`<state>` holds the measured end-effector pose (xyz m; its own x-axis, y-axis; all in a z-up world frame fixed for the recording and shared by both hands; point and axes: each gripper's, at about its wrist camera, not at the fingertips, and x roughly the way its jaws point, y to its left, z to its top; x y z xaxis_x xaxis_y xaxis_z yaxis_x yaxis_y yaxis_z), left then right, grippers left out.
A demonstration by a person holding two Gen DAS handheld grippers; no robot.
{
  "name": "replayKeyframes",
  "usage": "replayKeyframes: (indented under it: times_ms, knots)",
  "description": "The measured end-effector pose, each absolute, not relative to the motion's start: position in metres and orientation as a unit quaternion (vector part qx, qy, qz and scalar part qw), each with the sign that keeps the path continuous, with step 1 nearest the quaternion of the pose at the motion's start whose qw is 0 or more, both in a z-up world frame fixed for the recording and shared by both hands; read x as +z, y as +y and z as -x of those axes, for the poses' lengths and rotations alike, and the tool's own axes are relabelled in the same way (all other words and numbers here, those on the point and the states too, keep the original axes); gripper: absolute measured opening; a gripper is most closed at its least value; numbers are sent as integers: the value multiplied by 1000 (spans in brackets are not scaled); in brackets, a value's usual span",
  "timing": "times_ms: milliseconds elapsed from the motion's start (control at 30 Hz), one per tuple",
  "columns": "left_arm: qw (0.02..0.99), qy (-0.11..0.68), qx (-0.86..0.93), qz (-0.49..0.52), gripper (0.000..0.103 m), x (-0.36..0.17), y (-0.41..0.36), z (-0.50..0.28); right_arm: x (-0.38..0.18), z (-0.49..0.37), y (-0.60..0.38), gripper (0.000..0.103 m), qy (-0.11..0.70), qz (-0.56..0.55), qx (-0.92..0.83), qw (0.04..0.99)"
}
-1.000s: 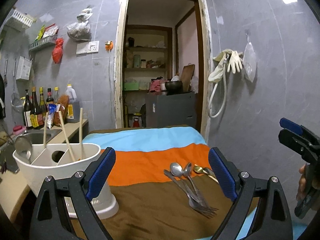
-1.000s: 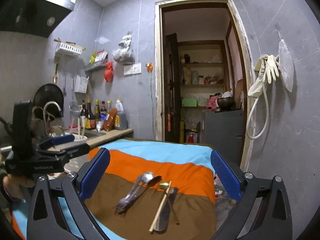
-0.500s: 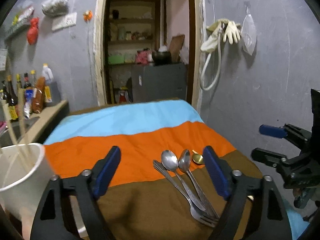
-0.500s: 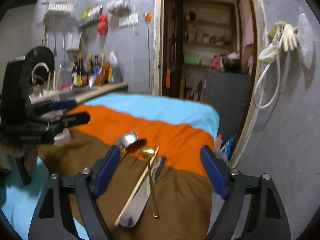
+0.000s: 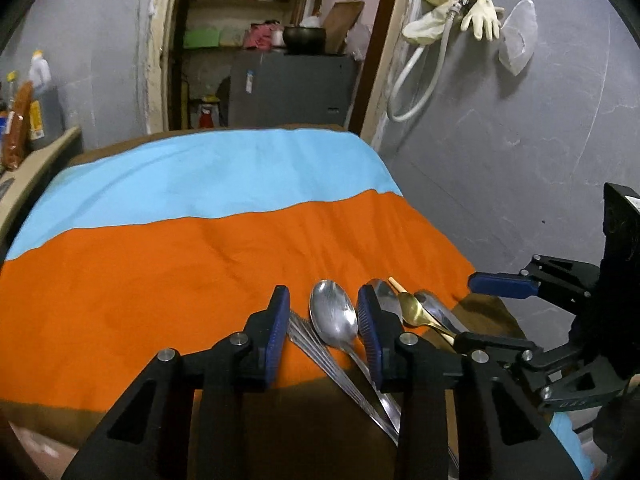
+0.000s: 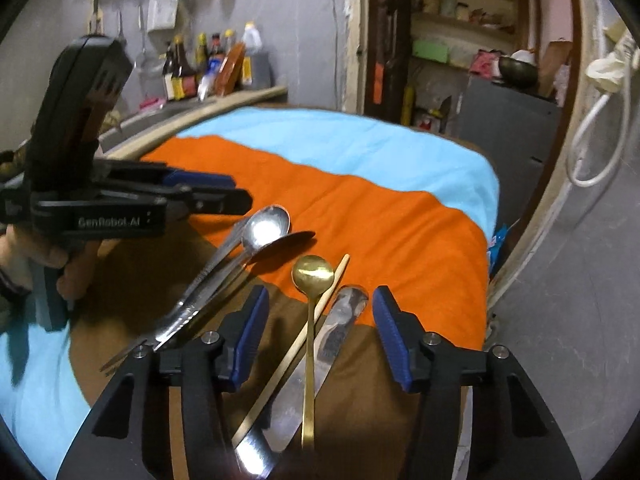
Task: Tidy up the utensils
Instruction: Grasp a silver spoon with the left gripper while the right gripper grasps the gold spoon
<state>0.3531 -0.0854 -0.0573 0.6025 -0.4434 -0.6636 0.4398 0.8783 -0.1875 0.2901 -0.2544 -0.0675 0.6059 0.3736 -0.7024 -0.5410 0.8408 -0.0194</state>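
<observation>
Utensils lie on a striped cloth (image 5: 200,256). My left gripper (image 5: 324,332) is low over them, its jaws partly closed either side of a silver spoon (image 5: 334,318), with a fork (image 5: 320,354) beside it; they do not grip it. My right gripper (image 6: 318,326) is open, its jaws either side of a gold spoon (image 6: 312,276), a chopstick (image 6: 320,308) and a knife (image 6: 340,316). The silver spoon (image 6: 266,224) and a second spoon (image 6: 288,240) lie left of it. Each gripper shows in the other's view: the right one (image 5: 504,284), the left one (image 6: 208,192).
The cloth (image 6: 384,208) covers a table that ends near the grey wall (image 5: 520,140) on the right. A counter with bottles (image 6: 208,68) runs along the left. A doorway (image 5: 272,40) with a dark cabinet lies beyond the far edge.
Both grippers have dropped down and forward onto the utensils and their jaws have narrowed. The white utensil holder has left the left wrist view.
</observation>
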Motion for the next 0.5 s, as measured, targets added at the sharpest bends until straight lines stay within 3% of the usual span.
replayKeyframes:
  times_ms: [333, 500]
  knots:
    - [861, 424, -277, 51, 18, -69, -70, -383, -80, -312, -237, 42, 386, 150, 270, 869]
    - [841, 446, -299, 66, 16, -75, -67, -392, -82, -318, -232, 34, 387, 160, 278, 864]
